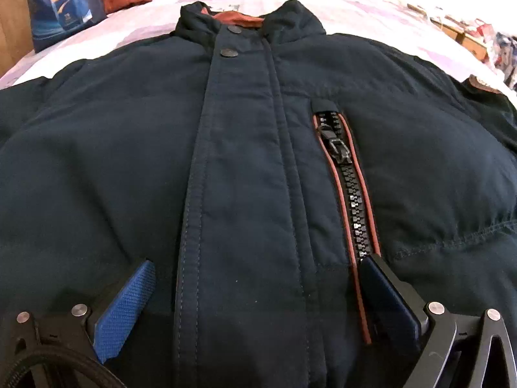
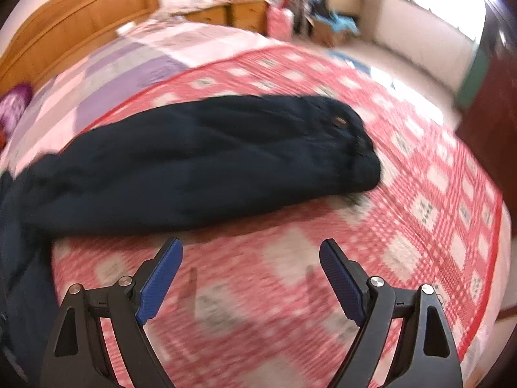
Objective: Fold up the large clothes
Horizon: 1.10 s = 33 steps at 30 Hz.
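Both grippers' fingers (image 1: 129, 307) spread: my left gripper (image 1: 258, 291) over the navy jacket (image 1: 129, 161), my right gripper (image 2: 250, 274) above the red checked bedspread (image 2: 420, 194).

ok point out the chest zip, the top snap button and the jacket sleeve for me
chest zip (image 1: 340, 148), left wrist view, on the black slider.
top snap button (image 1: 234, 29), left wrist view, on the metal cap under the collar.
jacket sleeve (image 2: 200, 161), right wrist view, on mid-sleeve fabric.

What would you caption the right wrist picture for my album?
Open right claw above the red checked bedspread, beside a dark navy jacket sleeve.
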Each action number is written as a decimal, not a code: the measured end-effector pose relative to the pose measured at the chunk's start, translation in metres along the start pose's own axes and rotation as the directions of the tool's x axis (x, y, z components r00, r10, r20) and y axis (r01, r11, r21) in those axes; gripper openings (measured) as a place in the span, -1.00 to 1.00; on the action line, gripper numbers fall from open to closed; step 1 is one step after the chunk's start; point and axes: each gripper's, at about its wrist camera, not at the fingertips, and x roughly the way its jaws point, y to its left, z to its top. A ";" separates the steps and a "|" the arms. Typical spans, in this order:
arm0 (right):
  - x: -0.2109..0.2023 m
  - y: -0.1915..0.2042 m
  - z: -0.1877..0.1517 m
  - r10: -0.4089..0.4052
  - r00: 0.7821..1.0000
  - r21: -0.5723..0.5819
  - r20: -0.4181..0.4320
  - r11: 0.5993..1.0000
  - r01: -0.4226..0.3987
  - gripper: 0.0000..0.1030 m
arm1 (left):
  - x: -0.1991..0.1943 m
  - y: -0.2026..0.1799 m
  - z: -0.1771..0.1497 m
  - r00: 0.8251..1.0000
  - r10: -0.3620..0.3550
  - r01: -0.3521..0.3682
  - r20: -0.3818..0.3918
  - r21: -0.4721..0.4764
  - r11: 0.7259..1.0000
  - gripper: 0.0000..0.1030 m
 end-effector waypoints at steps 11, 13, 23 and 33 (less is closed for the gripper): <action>0.036 -0.057 0.017 0.204 0.978 0.311 -0.046 0.933 -0.180 0.77 | 0.004 -0.007 -0.002 0.999 0.034 -0.035 0.028 0.024 0.999 1.00; 0.043 -0.052 0.027 0.210 0.977 0.317 -0.043 0.930 -0.186 0.77 | 0.003 -0.007 -0.003 0.999 0.036 -0.036 0.031 0.025 0.999 1.00; 0.053 -0.003 0.076 -0.046 0.999 0.144 -0.001 0.989 0.046 -0.45 | 0.002 -0.005 -0.005 0.999 0.028 -0.028 0.040 0.021 0.999 1.00; -0.012 0.084 0.093 -0.170 0.948 -0.187 0.269 0.956 0.225 -0.75 | 0.001 -0.004 -0.006 0.999 0.016 -0.017 0.039 0.014 1.000 1.00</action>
